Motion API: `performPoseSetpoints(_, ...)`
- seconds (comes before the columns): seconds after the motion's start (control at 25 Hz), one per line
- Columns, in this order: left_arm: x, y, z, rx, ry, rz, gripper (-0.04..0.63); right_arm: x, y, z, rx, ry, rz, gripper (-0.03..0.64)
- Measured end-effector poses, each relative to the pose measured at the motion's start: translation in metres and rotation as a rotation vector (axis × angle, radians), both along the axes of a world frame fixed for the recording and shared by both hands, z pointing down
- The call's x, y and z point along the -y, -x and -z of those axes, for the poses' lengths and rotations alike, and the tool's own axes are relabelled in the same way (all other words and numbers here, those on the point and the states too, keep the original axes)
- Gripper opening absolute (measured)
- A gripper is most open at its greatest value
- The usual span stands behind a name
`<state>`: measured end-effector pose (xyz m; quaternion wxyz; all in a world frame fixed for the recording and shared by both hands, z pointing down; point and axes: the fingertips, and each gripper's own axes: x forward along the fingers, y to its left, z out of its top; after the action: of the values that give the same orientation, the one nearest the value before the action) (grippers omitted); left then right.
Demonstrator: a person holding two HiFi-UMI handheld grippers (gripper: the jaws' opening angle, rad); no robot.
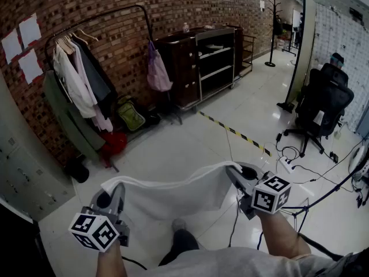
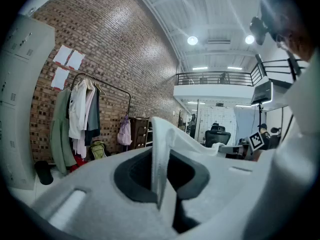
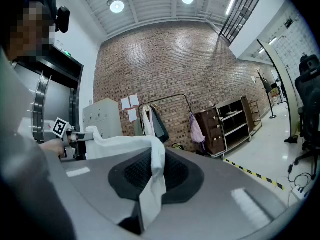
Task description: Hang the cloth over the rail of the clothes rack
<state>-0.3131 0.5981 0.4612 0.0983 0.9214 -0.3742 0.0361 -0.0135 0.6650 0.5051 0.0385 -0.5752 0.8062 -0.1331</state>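
The left gripper (image 1: 113, 199) is clamped on 1 top corner of the white cloth (image 1: 173, 194), and the right gripper (image 1: 241, 179) is clamped on the other. The cloth hangs spread between the 2, sagging in the middle, above the floor (image 1: 190, 140) in front of the person. The clothes rack's rail (image 1: 115, 11) stands well apart, by the brick wall, with garments (image 1: 81, 79) at its left end and a purple bag (image 1: 157, 68) at its right. The step looks like the carry, with nothing draped yet. The next move likely calls for closing in, lifting both corners above the rail, and laying the cloth over the bare stretch.
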Motion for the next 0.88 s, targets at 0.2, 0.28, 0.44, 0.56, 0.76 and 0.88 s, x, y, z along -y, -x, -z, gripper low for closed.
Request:
performPoseSetpoints(0.2,0.054,0.002,-0.017,0.009,-0.024,-0.011,0.023,0.051,-0.001,-0.015,-0.015,-0.009,-0.017,0.029)
performPoseSetpoints(0.28,0.086,0.001,-0.028,0.002,-0.017,-0.013,0.023,0.082,-0.001,-0.024,-0.02,-0.002,-0.019,0.029)
performPoseSetpoints(0.44,0.179,0.001,-0.048,0.0,0.027,-0.012,0.022,0.17,0.003,-0.039,-0.021,0.05,-0.011,0.028)
performPoseSetpoints(0.56,0.28,0.0,-0.043,0.006,0.029,-0.011,0.023,0.262,0.002,-0.03,-0.026,0.059,-0.013,0.028)
performPoseSetpoints(0.76,0.463,-0.012,-0.025,-0.038,0.017,-0.009,0.023,0.431,-0.005,-0.004,-0.026,0.03,-0.016,0.028)
performPoseSetpoints(0.88,0.54,-0.022,-0.011,-0.066,-0.003,-0.02,0.022,0.507,-0.009,0.014,-0.028,-0.011,-0.036,0.028)
